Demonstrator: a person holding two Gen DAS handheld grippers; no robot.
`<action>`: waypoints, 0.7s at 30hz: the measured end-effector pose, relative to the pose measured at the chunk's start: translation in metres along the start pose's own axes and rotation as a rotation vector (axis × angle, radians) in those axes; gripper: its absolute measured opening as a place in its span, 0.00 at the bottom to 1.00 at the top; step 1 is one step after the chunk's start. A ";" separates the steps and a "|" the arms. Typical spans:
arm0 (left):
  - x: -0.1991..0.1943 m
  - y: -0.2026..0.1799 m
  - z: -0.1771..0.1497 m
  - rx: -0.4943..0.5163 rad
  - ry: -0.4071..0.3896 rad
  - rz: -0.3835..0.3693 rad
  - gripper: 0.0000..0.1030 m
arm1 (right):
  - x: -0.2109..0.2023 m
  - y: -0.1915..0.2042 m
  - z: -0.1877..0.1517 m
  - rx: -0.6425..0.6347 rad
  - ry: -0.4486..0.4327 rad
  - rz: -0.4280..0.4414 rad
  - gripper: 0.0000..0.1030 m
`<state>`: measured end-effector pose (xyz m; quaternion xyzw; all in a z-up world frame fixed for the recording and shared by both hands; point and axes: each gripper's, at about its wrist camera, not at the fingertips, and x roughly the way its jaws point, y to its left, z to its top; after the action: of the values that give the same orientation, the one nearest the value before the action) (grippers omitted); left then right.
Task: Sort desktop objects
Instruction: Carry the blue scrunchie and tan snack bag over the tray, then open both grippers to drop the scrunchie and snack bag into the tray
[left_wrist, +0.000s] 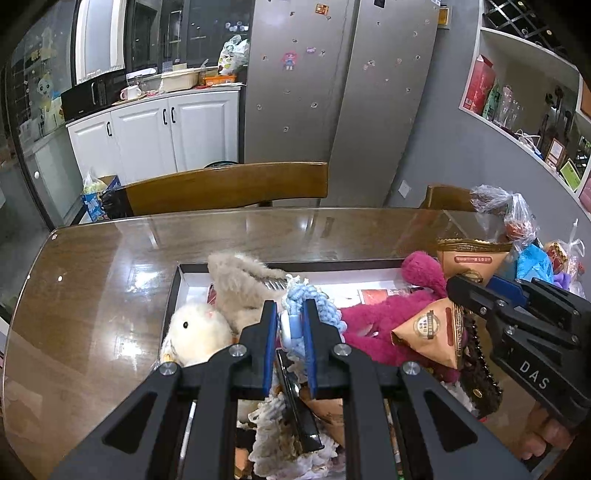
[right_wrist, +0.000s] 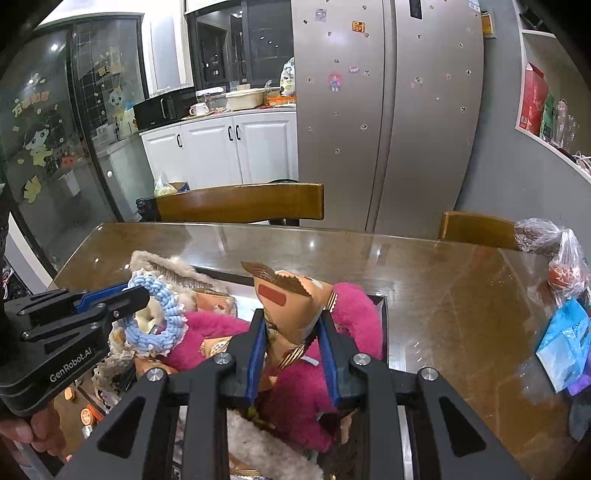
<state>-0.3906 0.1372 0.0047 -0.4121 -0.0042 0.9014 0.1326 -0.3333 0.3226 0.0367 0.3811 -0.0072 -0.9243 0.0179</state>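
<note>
My left gripper is shut on a light blue crocheted ring, held over an open box full of toys. The ring also shows in the right wrist view, pinched by the left gripper. My right gripper is shut on a tan triangular snack packet, held above a magenta plush toy. In the left wrist view the right gripper holds that packet at the right. A white plush chick and a beige fur toy lie in the box.
The box sits on a glossy wooden table. Plastic bags and a blue packet lie at the table's right. A second tan packet stands behind the plush. Two wooden chair backs stand at the far edge.
</note>
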 end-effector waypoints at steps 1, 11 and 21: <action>0.002 0.000 -0.001 0.003 0.004 0.005 0.14 | 0.001 0.000 0.001 0.000 0.002 0.001 0.27; 0.000 0.014 -0.006 -0.024 0.018 0.018 0.19 | 0.019 0.014 -0.005 -0.030 0.063 0.048 0.29; -0.023 0.013 -0.003 -0.009 -0.042 0.085 0.82 | -0.004 0.023 -0.001 -0.044 -0.004 0.025 0.70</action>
<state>-0.3769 0.1183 0.0182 -0.3936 0.0065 0.9146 0.0922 -0.3289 0.2996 0.0391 0.3787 0.0084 -0.9247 0.0379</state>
